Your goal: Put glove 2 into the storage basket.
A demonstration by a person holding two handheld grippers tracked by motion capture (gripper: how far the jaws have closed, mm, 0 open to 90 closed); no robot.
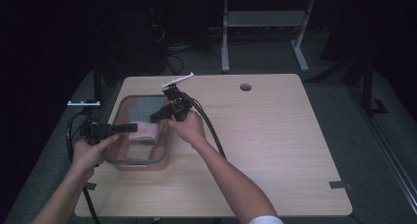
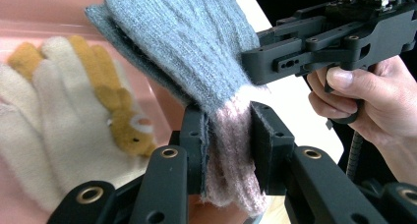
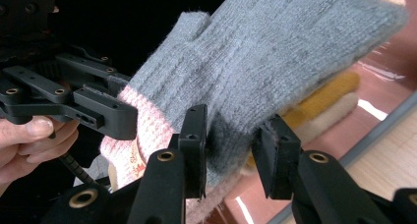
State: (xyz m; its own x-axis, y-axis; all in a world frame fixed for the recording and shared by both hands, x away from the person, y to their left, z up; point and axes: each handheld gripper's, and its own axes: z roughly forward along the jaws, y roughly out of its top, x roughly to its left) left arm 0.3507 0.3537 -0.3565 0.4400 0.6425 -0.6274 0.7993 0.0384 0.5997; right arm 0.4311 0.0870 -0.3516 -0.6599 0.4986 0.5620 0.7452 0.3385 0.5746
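Grey glove (image 2: 187,47): left gripper (image 2: 228,150) fingers clamped on pink cuff, right gripper (image 3: 231,150) fingers clamped on grey edge.

A pale wooden desk (image 1: 275,150) stands on grey floor (image 1: 339,71); toward twelve o'clock, a white-legged table frame (image 1: 265,22) sits in dark surroundings.

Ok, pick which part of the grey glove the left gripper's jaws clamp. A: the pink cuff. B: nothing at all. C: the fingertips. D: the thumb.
A: in the left gripper view the left gripper has its jaws shut on the pink cuff of the grey glove.
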